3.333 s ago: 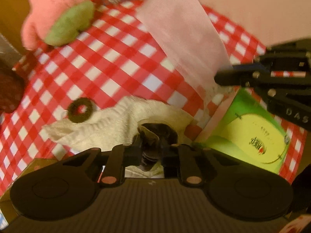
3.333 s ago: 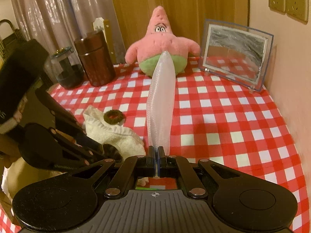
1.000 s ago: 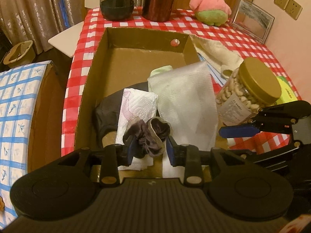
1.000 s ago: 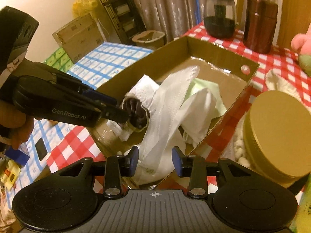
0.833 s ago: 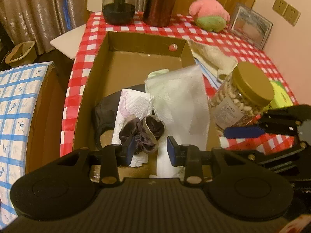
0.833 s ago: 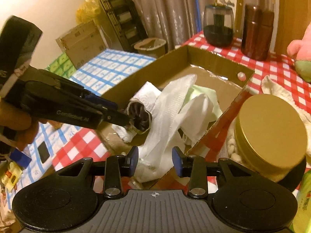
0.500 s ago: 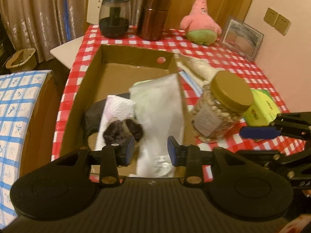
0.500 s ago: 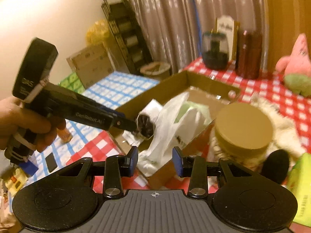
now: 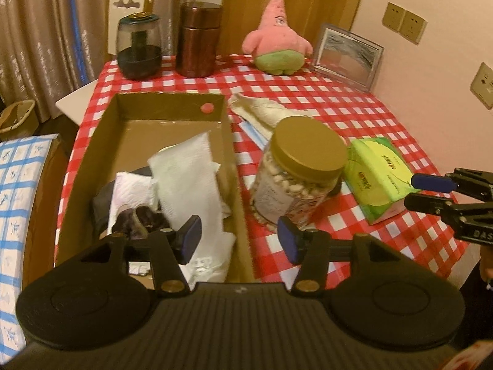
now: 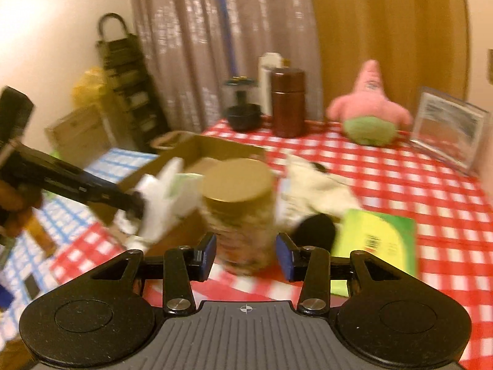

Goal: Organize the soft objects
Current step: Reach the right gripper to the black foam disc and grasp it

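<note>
The left wrist view looks steeply down over the cardboard box [image 9: 144, 166] from its near end. The right wrist view, blurred, faces more level across the checkered table [image 10: 400, 191]. Both share the gold-lidded jar [image 9: 295, 178], close ahead, and the pink starfish plush [image 10: 369, 108] far back.

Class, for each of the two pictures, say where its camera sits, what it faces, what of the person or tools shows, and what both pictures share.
Left wrist: sits behind the left gripper, looking down at the cardboard box; the right gripper enters at right.
Right wrist: sits behind the right gripper, facing the jar, blurred; the left gripper and a hand show at left.
Shared: box, jar, pink plush toy, checked tablecloth.
</note>
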Demonstrator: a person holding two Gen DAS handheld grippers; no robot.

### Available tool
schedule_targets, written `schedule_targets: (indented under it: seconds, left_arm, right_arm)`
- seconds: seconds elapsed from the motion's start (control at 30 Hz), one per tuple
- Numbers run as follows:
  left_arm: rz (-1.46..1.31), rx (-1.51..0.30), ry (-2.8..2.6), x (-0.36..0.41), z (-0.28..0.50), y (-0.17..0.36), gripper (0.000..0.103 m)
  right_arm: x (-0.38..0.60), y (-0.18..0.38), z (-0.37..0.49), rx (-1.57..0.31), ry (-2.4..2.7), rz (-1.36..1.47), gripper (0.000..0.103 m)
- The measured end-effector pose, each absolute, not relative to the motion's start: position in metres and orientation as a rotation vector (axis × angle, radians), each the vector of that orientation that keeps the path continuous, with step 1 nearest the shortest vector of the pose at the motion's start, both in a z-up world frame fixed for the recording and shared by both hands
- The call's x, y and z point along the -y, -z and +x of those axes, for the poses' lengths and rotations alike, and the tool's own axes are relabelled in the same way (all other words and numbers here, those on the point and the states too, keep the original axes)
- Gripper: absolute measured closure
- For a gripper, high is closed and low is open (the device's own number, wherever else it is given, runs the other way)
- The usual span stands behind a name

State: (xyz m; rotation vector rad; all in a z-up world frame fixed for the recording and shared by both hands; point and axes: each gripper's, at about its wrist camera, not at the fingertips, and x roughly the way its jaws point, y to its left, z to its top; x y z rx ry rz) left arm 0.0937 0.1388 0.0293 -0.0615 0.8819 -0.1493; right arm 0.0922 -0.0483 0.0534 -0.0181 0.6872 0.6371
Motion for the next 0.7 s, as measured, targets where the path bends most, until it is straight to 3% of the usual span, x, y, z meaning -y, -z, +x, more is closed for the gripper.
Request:
schedule_targets:
  seconds: [0.13,0.33,0.7]
  left_arm:
    - [-0.038,-0.881,0.171,-0.13,0.098,-0.032,0.039]
    - [0.02,-0.886,0.185,-0.119,0.107,-0.036,0.029]
    - [0.17,-0.841,0.253,-0.112,0.125,-0.047,0.028]
  right_arm:
    - [0.075,-0.049,0.092,-0.691,-0.572,-0.037,0.058]
    - [0.099,-0.045,0.09,-0.717,-0.541,-0.012,0.043]
    - [0.097,-0.042,0.094,-0.736,-0.563,-0.062,0.04]
